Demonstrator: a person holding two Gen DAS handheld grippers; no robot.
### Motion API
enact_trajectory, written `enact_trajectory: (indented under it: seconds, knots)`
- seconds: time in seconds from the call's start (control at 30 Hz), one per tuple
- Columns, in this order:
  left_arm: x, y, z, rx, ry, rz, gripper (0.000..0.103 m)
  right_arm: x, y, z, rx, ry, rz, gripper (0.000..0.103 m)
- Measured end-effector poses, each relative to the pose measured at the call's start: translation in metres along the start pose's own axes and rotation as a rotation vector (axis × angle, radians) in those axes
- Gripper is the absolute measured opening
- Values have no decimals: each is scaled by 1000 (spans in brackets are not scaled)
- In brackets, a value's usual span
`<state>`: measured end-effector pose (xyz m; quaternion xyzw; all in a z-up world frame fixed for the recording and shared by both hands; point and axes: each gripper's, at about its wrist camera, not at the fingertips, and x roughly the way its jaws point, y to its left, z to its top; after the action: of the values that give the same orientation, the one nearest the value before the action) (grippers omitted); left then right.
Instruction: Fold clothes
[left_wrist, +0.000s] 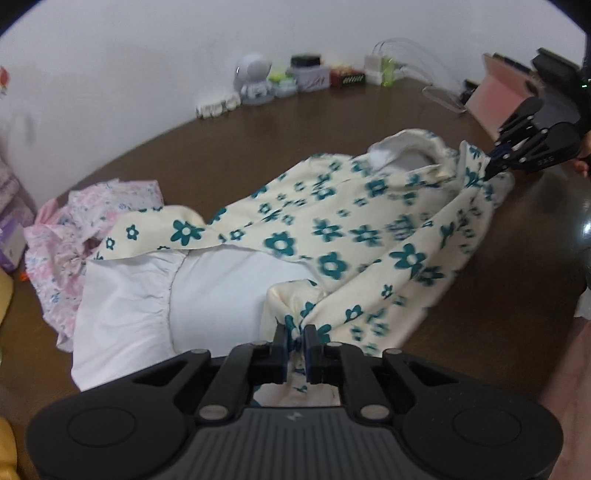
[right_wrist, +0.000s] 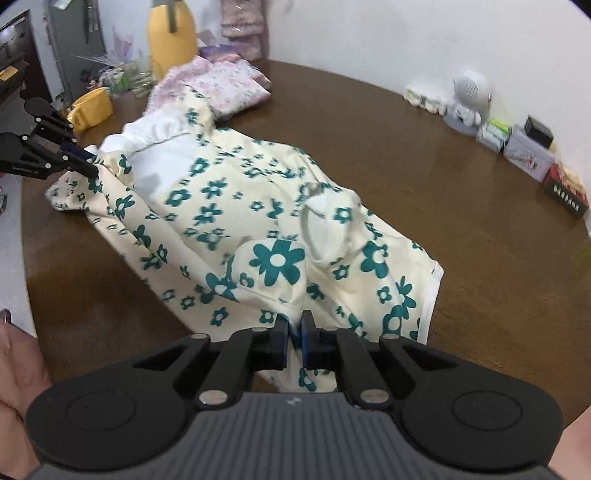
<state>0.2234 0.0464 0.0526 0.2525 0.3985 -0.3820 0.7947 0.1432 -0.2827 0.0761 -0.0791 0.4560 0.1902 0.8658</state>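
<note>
Nearest the left wrist camera, left gripper (left_wrist: 295, 341): jaws drawn in tight, a bunched edge of the cream garment with teal flowers (left_wrist: 332, 236) pinched between the pads. The cloth rises a little from the brown table (left_wrist: 258, 147) at that pinch.

Left wrist view, left to right: a pink floral garment (left_wrist: 74, 236) in a crumpled heap at the table's left side, touching the cream one. Next, the cream garment's white lining (left_wrist: 147, 295) lies turned up. Then the flowered body runs diagonally toward the far right. There the right gripper (left_wrist: 493, 168) clamps another bunched edge, lifted off the table. Along the back wall: small white figure (left_wrist: 255, 79), boxes, a clear stand.

Right wrist view, left to right: left gripper (right_wrist: 90, 164) at the far left, closed on a gathered corner. The cream garment (right_wrist: 221, 206) spreads across the table's middle, its white lining (right_wrist: 159, 136) showing at the far end. A sleeve (right_wrist: 328, 225) lies folded over the body, opening upward. Right gripper (right_wrist: 294, 325) in the foreground: jaws narrow, cloth caught between the pads. Pink garment (right_wrist: 221, 85) beyond, yellow container (right_wrist: 92, 107) at the table's far left edge. Boxes (right_wrist: 528, 151) line the wall at right.
</note>
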Motion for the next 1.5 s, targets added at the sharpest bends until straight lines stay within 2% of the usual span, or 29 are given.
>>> enact_trajectory:
  seconds: [0.17,0.23,0.3,0.33,0.4,0.5,0.53,0.63,0.77,0.87,0.97,1.0,1.1,1.27,1.33,1.4,1.5]
  knots:
    - [51,30,17,-30,63,-16,10,40,-23,18,67,55,-24,7]
    - [63,36,20,-36,66,-25,16,51,-25,20,60,71,-40,8]
    - [61,39,17,-51,41,-15,22,56,-26,19,53,76,-56,17]
    - [59,39,15,-59,30,-7,36,54,-27,19,57,68,-57,21]
    - [51,39,9,-82,-6,20,49,37,-32,21,88,13,-33,37]
    - [26,29,3,-111,-99,47,55,13,-40,26,136,-72,-2,42]
    - [19,24,2,-114,-130,51,57,8,-44,31,151,-103,-15,43]
    - [10,2,6,-92,-184,36,57,16,-54,48,161,-112,-74,44]
    - [17,-24,8,-64,-192,-11,57,62,-68,61,207,-25,-8,42]
    - [29,-32,7,-80,-170,-36,57,81,-71,65,232,1,-24,6]
    - [42,-35,3,-90,-125,-30,55,87,-74,69,256,-14,-83,6]
    - [46,-34,1,-96,-111,-32,52,85,-73,71,253,-36,-119,6]
    - [52,-33,-5,-116,-101,-39,52,82,-67,72,201,-81,-204,6]
    - [50,-33,-8,-141,-107,-32,52,103,-61,65,157,-65,-251,8]
    - [41,-33,-11,-157,-125,-29,52,97,-65,64,195,-83,-240,15]
    - [26,-31,-17,-176,-160,-17,54,69,-65,60,247,-159,-226,41]
    - [4,-30,-34,-224,-189,18,55,21,-41,49,205,-274,-193,43]
